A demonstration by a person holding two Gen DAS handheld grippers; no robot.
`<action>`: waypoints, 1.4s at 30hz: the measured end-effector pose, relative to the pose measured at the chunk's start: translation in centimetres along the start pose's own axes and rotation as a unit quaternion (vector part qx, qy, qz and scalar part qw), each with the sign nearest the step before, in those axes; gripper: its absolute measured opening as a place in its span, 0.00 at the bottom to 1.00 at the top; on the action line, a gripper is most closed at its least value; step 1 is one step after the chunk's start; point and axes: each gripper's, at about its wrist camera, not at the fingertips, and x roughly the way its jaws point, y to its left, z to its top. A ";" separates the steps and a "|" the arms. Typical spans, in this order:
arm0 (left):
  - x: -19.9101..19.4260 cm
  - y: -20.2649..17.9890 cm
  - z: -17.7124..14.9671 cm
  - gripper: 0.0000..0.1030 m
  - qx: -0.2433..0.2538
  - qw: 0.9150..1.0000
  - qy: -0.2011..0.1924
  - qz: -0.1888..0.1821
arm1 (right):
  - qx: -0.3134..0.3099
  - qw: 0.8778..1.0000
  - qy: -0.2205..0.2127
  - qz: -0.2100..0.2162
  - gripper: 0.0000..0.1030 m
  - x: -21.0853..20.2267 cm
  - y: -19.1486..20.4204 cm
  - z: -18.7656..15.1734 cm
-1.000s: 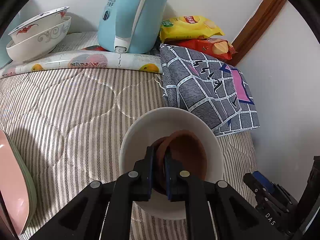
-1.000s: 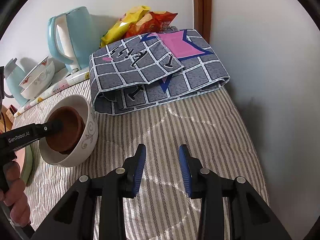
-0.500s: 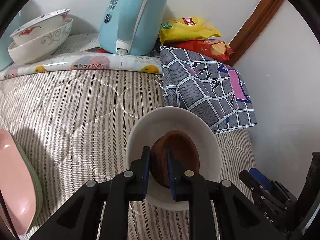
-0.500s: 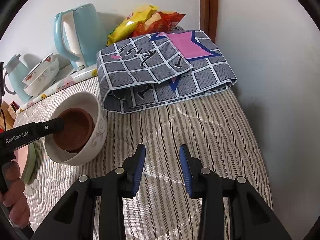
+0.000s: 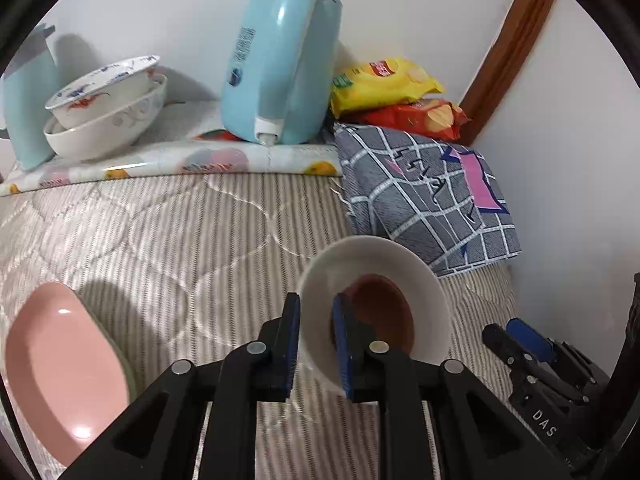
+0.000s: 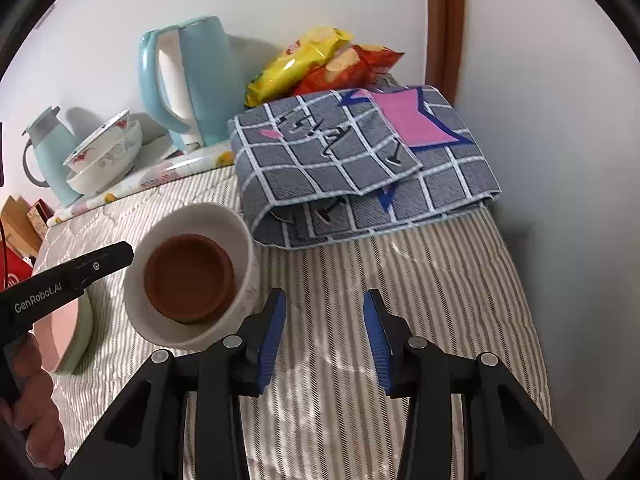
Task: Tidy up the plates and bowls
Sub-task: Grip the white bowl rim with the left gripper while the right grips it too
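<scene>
**Brown bowl nested, left gripper let go on the striped bed**

The left gripper [image 5: 314, 344] had just been opening; its jaws stood parted, clear of the brown bowl [image 6: 189, 277], which sat inside the white bowl [image 6: 191, 276] near the bed's [image 5: 160, 232] right edge, just beside the folded checked cloth [image 6: 360, 164]. The right gripper [image 6: 323, 336], also just widening, was released and held nothing over bare quilt. That nesting step looked finished; the next move likely called for fetching the pink plate [image 5: 60, 364] at the left edge. The two stacked bowls [image 5: 105, 108] waited at the far edge beside the blue kettle [image 5: 276, 64]; snack bags [image 5: 384, 84] crowded the far right corner.
</scene>
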 end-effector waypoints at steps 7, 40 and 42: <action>-1.0 1.4 0.0 0.24 -0.003 1.000 -0.009 0.023 | -0.013 1.000 -0.009 0.006 0.39 -0.2 1.4 0.7; 2.4 1.1 -0.1 0.36 0.010 1.000 0.025 0.001 | -0.042 0.998 0.042 0.014 0.23 4.3 4.4 1.5; 3.0 1.1 0.0 0.36 0.012 0.999 0.032 0.010 | -0.043 0.998 0.045 0.014 0.23 4.6 4.5 1.6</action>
